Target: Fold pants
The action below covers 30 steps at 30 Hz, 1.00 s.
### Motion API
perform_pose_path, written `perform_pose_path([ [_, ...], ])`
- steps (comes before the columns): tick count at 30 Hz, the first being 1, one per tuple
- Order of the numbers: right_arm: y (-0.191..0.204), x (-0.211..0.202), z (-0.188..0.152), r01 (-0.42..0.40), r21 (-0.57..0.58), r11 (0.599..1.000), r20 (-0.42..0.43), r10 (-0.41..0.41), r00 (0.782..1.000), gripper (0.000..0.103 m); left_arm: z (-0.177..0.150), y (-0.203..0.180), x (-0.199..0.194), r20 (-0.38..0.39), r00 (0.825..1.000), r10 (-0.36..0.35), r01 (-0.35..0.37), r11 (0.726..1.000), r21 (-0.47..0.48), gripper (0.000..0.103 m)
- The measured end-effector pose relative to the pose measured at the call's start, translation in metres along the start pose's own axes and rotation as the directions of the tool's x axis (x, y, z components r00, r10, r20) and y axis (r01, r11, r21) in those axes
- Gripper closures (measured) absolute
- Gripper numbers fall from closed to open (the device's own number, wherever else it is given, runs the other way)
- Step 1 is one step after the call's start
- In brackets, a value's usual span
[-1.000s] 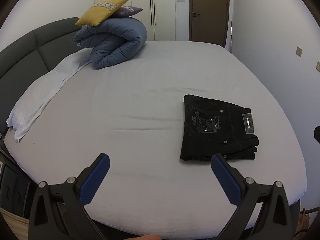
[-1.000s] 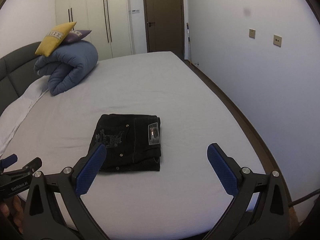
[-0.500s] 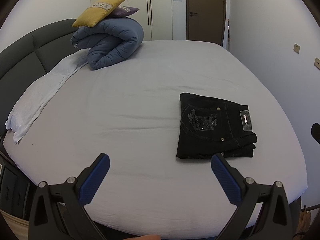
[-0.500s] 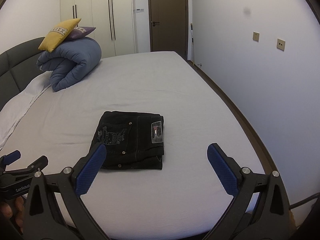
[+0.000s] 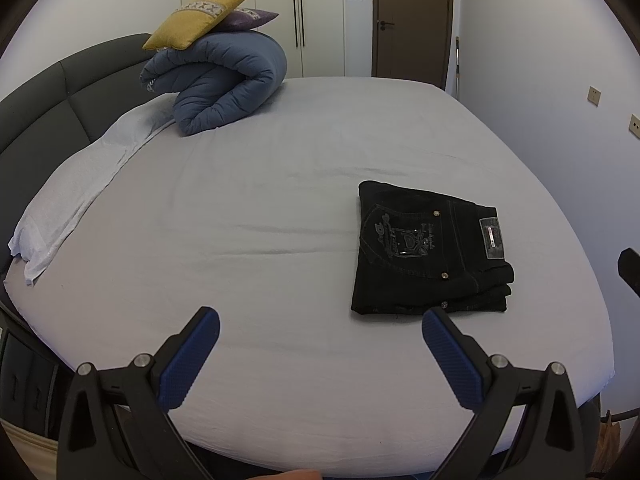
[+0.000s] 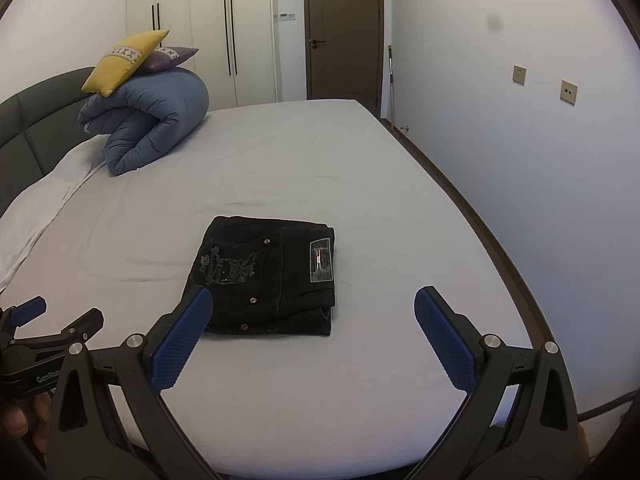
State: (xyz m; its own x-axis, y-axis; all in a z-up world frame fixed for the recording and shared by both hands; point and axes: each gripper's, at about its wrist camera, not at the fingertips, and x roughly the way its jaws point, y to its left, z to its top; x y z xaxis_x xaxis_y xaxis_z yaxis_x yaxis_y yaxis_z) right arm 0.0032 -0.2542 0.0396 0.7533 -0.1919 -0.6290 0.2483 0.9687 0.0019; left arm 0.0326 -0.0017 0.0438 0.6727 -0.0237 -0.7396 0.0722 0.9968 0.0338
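Both grippers, the left gripper (image 5: 320, 354) and the right gripper (image 6: 312, 334), hung spread wide and empty at the bottom of their frames. Black pants (image 6: 266, 276) lay as a compact folded stack on the bed (image 6: 360, 380), centre in the right view. Folding looked finished; at most, the next move called for drawing back without touching the stack.

A big bed (image 5: 260, 208) with a pale sheet is filling the room. A rolled blue blanket (image 5: 224, 84) is lying near the dark headboard (image 5: 44, 108). A yellow pillow (image 5: 198, 18) is sitting on the blanket, with a purple pillow (image 5: 252, 18) just behind it. A brown door (image 6: 344, 28) is standing shut beside white closets (image 6: 232, 32).
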Motion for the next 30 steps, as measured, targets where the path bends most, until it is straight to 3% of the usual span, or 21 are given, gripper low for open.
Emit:
perform_pose_path([
  [30, 0.008, 0.011, 0.003, -0.019, -0.016, 1.000, -0.024, 0.018, 1.000, 0.000, -0.003, -0.001, 0.001, -0.009, 1.000, -0.006, 0.006, 1.000, 0.001, 0.000],
])
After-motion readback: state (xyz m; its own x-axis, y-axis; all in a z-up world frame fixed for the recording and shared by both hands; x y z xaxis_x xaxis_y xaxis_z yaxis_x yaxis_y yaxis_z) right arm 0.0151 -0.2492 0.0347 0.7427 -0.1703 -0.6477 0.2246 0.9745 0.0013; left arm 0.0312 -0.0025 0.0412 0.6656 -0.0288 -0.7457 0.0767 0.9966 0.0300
